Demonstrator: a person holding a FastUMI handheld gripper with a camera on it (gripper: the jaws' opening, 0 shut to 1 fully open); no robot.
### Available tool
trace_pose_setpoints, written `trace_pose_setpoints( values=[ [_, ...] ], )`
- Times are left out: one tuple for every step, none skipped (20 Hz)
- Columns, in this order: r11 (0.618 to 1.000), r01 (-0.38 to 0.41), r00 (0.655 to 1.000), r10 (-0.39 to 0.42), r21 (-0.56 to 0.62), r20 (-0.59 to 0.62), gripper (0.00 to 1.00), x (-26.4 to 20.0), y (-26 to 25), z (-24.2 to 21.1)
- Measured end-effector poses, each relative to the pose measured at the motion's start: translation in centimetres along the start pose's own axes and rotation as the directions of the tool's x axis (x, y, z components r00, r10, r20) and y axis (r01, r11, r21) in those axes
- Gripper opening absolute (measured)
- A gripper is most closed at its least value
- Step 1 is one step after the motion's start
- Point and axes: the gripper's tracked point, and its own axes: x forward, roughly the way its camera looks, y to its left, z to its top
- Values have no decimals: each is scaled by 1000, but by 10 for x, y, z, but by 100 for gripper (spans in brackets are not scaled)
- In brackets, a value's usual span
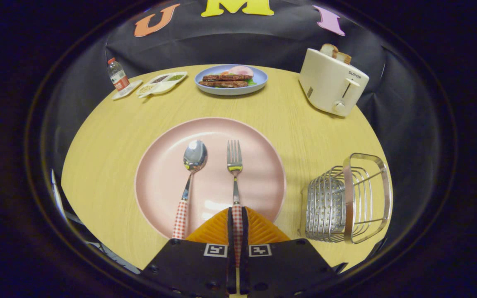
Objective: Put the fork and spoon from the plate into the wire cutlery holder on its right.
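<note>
The fork (234,165) handle's end is hidden between the jaws, apparently pinched there.

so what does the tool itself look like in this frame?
The tool has two wedge-shaped fingers with ridged, ribbed faces. Each is mounted on a black angular block, and each block carries a square black-and-white fiducial marker. No cables or sleeve visible.

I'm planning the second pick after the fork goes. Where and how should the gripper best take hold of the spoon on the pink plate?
Probably by the red-checked handle of the steel spoon, coming from the near side along its length. The handle overhangs the round pink plate's near rim, slim and straight, while the bowl lies flat further off. The gripper is now shut on the matching checked-handled steel fork the same way.
</note>
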Motion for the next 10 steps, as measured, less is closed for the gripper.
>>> trace_pose_setpoints(
  values=[
    [1000,-6,1000,5,10,1,4,-7,-1,5],
    [999,-22,1000,22,24,1,4,-17,-1,9],
    [998,-45,999,45,38,3,4,-26,1,14],
    [997,-64,998,64,45,5,4,-39,1,20],
    [996,-76,997,75,48,13,4,-52,-3,28],
    [995,-86,996,85,45,19,4,-66,-6,37],
    [995,-92,995,91,37,27,4,-80,-11,45],
    [995,-94,995,93,26,31,4,-94,-19,53],
    [996,-90,995,89,18,33,4,-107,-29,60],
    [996,-85,996,84,16,28,4,-119,-40,66]
  ],
)
